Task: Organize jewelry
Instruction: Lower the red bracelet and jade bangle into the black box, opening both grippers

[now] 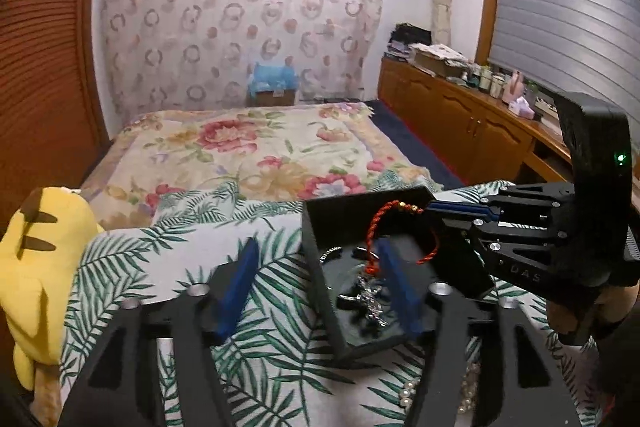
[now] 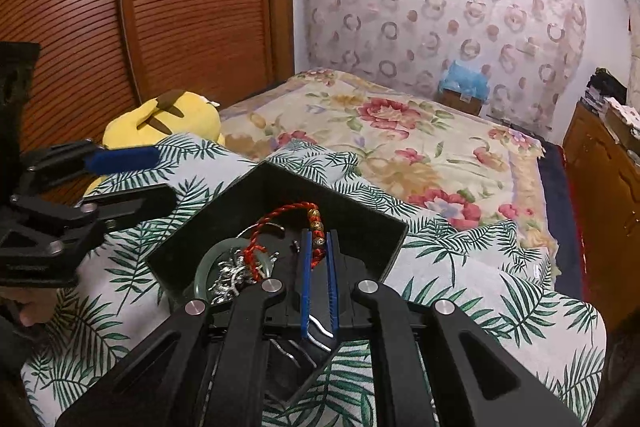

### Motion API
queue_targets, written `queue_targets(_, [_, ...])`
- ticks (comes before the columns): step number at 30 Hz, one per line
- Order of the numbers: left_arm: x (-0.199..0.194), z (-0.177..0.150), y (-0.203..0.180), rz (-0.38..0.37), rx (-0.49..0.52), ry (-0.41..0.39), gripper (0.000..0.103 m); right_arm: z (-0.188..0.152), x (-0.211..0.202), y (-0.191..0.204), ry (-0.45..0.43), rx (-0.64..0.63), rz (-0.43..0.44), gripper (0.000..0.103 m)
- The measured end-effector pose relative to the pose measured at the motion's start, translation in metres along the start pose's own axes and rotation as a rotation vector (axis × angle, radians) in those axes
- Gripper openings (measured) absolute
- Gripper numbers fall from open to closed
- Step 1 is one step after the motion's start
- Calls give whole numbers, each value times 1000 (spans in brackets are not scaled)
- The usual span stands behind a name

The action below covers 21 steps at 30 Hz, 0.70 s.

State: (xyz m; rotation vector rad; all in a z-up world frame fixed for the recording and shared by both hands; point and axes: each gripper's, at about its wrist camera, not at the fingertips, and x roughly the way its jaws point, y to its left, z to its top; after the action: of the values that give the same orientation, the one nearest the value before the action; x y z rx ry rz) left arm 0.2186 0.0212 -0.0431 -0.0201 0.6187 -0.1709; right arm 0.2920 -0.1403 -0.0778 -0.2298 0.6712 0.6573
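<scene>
A black open box (image 1: 348,219) (image 2: 280,187) rests on a leaf-print cushion. My right gripper (image 1: 430,209) (image 2: 318,233) reaches in from the right, shut on the gold beads of a red braided bracelet (image 1: 380,223) (image 2: 288,209), whose cord loops down into the box. Silver jewelry (image 1: 370,301) (image 2: 230,277) and a pale green bangle (image 2: 202,267) lie on the box floor. My left gripper (image 1: 318,251) (image 2: 160,179) is open and straddles the box's left wall, one blue finger inside, one outside, pressing on nothing.
A pearl string (image 1: 412,393) lies on the leaf-print cushion (image 1: 260,347) near the box's front. A yellow plush toy (image 1: 36,259) (image 2: 168,115) sits at the left. The floral bedspread (image 1: 248,155) stretches behind, and a wooden cabinet (image 1: 460,123) runs along the right.
</scene>
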Motion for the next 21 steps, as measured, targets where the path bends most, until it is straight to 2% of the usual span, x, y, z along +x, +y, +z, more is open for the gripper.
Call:
queue_targets(4, [-4, 1, 7, 13, -16, -26, 84, 2, 2, -3, 4, 9, -10, 11])
queue_targets(5, [-5, 1, 8, 17, -17, -31, 87, 2, 2, -3, 3, 12, -11, 15])
queue_targets(6, [-5, 1, 8, 22, -16, -33, 90, 2, 2, -4, 1, 15, -11, 26])
queue_targets(7, [-4, 0, 7, 30, -11, -32, 91, 1, 1, -4, -1, 18, -11, 34])
queue_targets(11, [-2, -1, 7, 38, -7, -24, 92, -1, -2, -6, -5, 28, -9, 37])
queue_targets(18, [-1, -2, 6, 42, -6, -25, 95, -9, -22, -8, -27, 65, -18, 52])
queue_targets(21, [-2, -1, 4, 33, 6, -33, 95, -15, -35, -6, -38, 68, -30, 56])
